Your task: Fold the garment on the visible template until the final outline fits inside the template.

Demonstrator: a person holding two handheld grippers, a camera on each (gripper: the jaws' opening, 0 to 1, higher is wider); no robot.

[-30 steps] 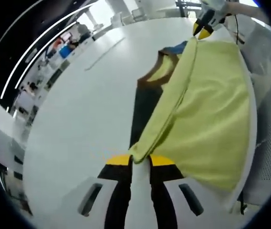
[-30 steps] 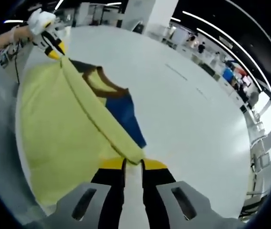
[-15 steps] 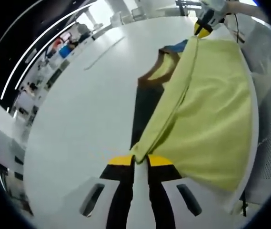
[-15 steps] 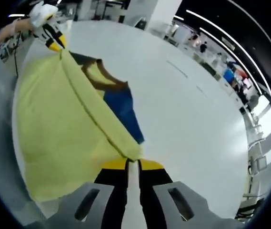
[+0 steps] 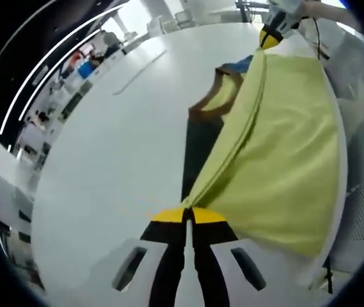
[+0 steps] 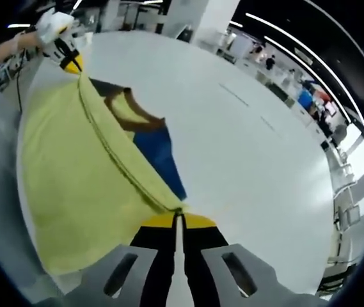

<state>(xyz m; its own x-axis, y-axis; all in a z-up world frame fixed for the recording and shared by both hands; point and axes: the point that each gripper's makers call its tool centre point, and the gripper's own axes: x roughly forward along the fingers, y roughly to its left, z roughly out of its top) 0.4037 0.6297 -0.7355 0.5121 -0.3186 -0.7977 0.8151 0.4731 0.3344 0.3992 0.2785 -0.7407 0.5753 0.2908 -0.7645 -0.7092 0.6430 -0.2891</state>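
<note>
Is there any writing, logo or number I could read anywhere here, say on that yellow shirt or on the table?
None can be read.
The yellow garment shows no print or label.
The white table bears no writing.
The bright screens far in the background are too small and blurred to read.

Left gripper [image 5: 187,217] points forward with yellow-tipped jaws pressed together, pinching a garment [image 5: 284,160] corner. Right gripper [image 6: 176,217] does likewise, jaws closed on the opposite corner. Each appears far off in the other's view, held by a hand [image 6: 25,45]
</note>
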